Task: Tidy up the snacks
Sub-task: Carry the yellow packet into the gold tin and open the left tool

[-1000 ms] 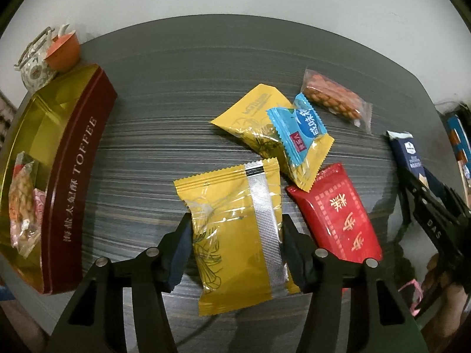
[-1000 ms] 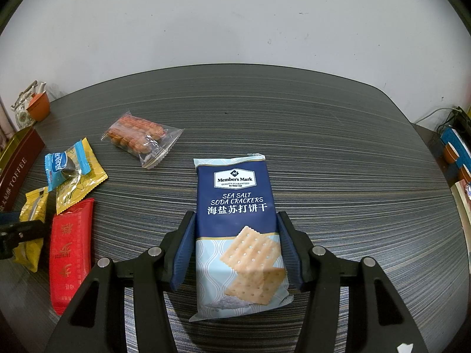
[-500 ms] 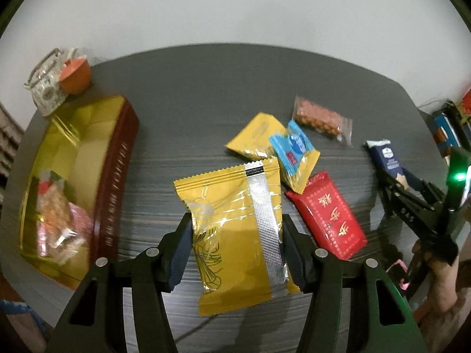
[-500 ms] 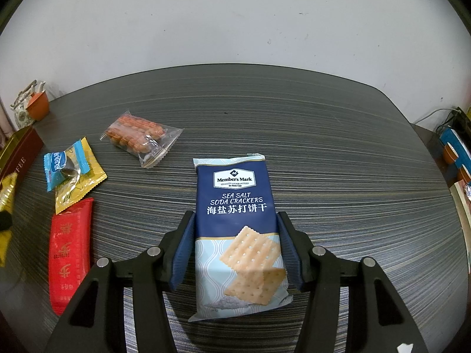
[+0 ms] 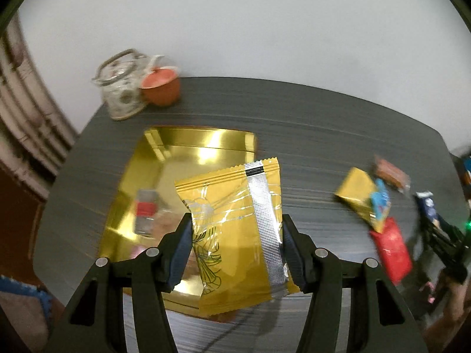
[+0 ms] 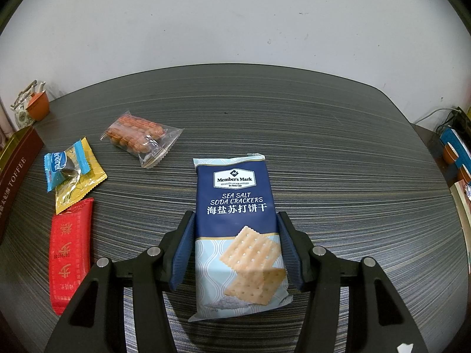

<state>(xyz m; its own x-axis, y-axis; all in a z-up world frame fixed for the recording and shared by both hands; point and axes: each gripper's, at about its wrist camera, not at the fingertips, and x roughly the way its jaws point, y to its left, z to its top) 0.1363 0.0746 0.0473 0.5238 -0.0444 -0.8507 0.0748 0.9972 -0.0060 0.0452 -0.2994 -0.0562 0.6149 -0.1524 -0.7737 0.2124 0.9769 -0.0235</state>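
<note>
My left gripper (image 5: 235, 226) is shut on a yellow snack packet (image 5: 229, 206) with a silver seam, held in the air above the open gold toffee tin (image 5: 188, 147). A couple of wrapped snacks (image 5: 145, 214) lie blurred inside the tin. My right gripper (image 6: 235, 229) is shut on a navy soda cracker packet (image 6: 235, 194), its blue pads pressing both long sides low over the dark table (image 6: 323, 147). To its left lie a red packet (image 6: 69, 253), a blue candy (image 6: 63, 167) on a yellow packet (image 6: 82, 182), and a clear bag of orange snacks (image 6: 138, 135).
A glass teapot (image 5: 120, 94) and an orange cup (image 5: 160, 88) stand at the table's far left corner behind the tin. The tin's maroon side (image 6: 14, 170) shows at the left edge of the right wrist view. Books and clutter (image 6: 453, 150) sit off the table's right edge.
My left gripper has risen and swung left with the yellow packet, from above the loose snacks to over the gold tin. The right gripper and the cracker packet have not moved.
</note>
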